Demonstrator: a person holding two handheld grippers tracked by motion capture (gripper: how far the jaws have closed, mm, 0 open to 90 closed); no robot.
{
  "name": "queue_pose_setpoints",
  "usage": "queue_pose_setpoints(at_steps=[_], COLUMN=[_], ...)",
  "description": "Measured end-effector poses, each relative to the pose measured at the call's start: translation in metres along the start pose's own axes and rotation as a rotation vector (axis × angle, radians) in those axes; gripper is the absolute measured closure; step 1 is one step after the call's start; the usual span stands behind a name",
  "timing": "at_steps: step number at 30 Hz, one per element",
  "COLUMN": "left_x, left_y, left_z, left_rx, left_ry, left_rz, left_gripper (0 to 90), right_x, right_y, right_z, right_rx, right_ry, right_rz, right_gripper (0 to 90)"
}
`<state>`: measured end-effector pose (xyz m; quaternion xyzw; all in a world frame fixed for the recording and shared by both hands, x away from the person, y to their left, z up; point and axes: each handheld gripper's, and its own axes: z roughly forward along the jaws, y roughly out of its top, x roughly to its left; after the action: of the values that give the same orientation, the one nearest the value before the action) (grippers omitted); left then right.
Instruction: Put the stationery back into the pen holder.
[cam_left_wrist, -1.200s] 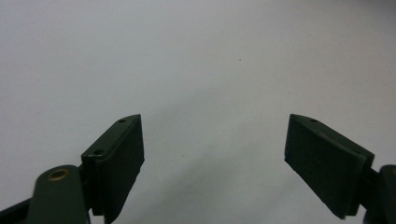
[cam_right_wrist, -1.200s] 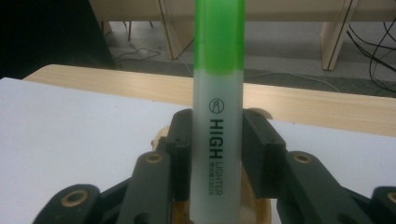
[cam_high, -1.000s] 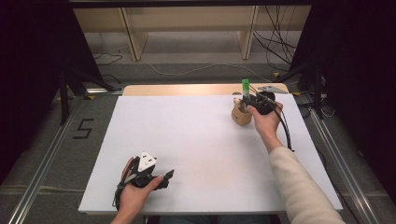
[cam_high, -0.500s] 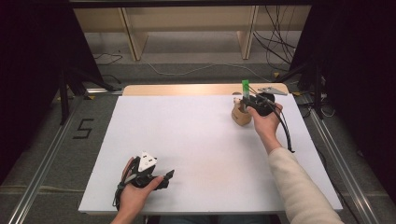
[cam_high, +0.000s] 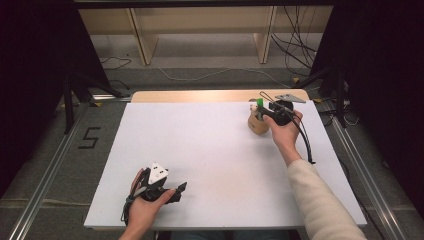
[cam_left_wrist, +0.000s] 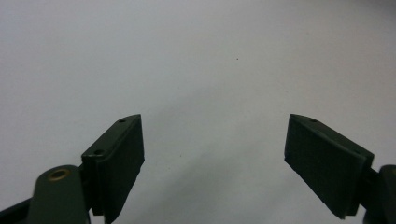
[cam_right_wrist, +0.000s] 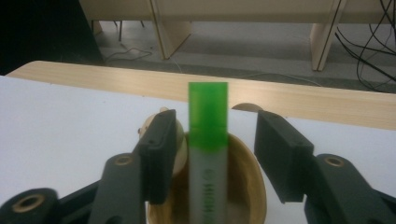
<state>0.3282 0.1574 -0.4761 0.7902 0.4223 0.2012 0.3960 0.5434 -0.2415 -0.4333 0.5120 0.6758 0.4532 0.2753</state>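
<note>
Right gripper view: right gripper (cam_right_wrist: 212, 154) has just opened, jaws clear of the green marker (cam_right_wrist: 208, 154) standing in the wooden cup (cam_right_wrist: 250, 186); withdraw straight back (left gripper (cam_left_wrist: 212, 158) idles apart)

The right forearm, entering at the lower right of the high view, wears a cream long sleeve (cam_high: 320, 200). The right gripper (cam_right_wrist: 215, 149) has black wedge-shaped jaws with brass-ringed pivot screws, a grey three-cornered plate on top and a thin black cable. The left gripper (cam_left_wrist: 212, 158) is black too, carrying a white block with dark dots.
</note>
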Motion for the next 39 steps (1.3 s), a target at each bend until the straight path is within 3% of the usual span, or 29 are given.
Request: queue_pose_setpoints(at_steps=[5, 9, 18, 28, 39], left_x=[0.000, 0.000, -0.001, -0.002, -0.002], left_y=[0.000, 0.000, 0.000, 0.000, -0.001], left_z=[0.000, 0.000, 0.001, 0.001, 0.000], left_rx=[0.001, 0.001, -0.002, -0.002, 0.002], left_ry=[0.003, 0.003, 0.004, 0.004, 0.005], left_rz=[-0.002, -0.001, -0.002, -0.006, -0.004], left_gripper=[20.0, 20.1, 20.0, 20.0, 20.1], right_x=[-0.004, -0.009, -0.013, -0.012, -0.003], right_y=[-0.001, -0.005, -0.015, -0.030, -0.061], right_z=[-0.014, -0.024, -0.052, -0.077, -0.108], right_rx=[-0.004, 0.039, 0.099, 0.170, 0.222], right_ry=[0.004, 0.013, 0.056, 0.114, 0.180], right_rz=[0.014, 0.023, -0.034, -0.057, -0.090], right_gripper=[41.7, 34.1, 29.0, 22.6, 19.9])
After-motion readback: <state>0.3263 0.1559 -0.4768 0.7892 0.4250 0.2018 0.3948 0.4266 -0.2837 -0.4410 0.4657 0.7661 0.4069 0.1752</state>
